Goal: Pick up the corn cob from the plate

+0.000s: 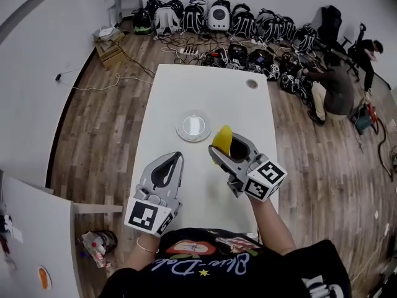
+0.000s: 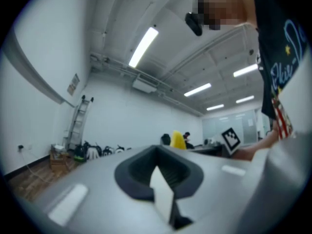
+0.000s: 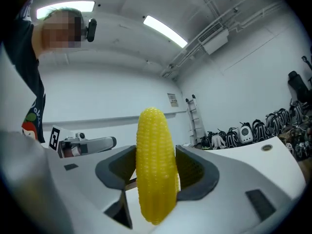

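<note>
The yellow corn cob (image 1: 222,139) is lifted off the table, upright between the jaws of my right gripper (image 1: 226,144), which is shut on it. In the right gripper view the corn cob (image 3: 155,165) fills the middle, clamped by the right gripper (image 3: 156,174). The round white plate (image 1: 193,126) lies bare on the white table (image 1: 211,92), just left of and beyond the cob. My left gripper (image 1: 178,156) hovers over the table's near left part, shut with nothing in it. The left gripper view shows the left gripper (image 2: 158,174) and the distant corn cob (image 2: 178,140).
A round cable hole (image 1: 252,84) sits near the table's far right corner. Several dark bags (image 1: 236,23) and cables line the far wall. Two people (image 1: 338,85) crouch on the wood floor at the right. A white cabinet (image 1: 31,241) stands at the near left.
</note>
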### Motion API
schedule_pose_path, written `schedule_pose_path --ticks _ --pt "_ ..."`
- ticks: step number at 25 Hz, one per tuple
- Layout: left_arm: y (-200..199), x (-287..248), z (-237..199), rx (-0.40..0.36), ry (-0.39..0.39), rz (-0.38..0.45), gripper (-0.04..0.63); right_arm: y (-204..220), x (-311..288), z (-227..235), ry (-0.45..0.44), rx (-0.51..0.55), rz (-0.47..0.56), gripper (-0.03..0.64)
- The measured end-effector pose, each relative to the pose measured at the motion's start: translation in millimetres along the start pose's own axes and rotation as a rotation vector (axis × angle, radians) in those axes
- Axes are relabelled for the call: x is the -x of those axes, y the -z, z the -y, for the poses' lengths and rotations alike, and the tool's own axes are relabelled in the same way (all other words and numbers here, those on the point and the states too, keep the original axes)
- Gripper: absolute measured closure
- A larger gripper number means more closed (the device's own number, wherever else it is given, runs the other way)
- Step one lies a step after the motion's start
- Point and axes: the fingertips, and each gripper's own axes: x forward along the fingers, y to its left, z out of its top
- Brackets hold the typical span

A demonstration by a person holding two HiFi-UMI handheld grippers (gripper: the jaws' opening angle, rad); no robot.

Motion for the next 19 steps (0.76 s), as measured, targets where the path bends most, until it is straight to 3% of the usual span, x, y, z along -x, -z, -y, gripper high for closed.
schedule_pose_path --ticks 8,19 --pt "-9.9 -1.0 7.2 -0.022 0.023 0.015 0.604 0.2 9.6 4.1 0.051 -0.015 -0.006 0.362" --pt "-8.3 4.7 1.1 -0.035 -0.001 0.004 0.604 7.4 0.0 7.1 0.039 -0.015 -0.026 0.364"
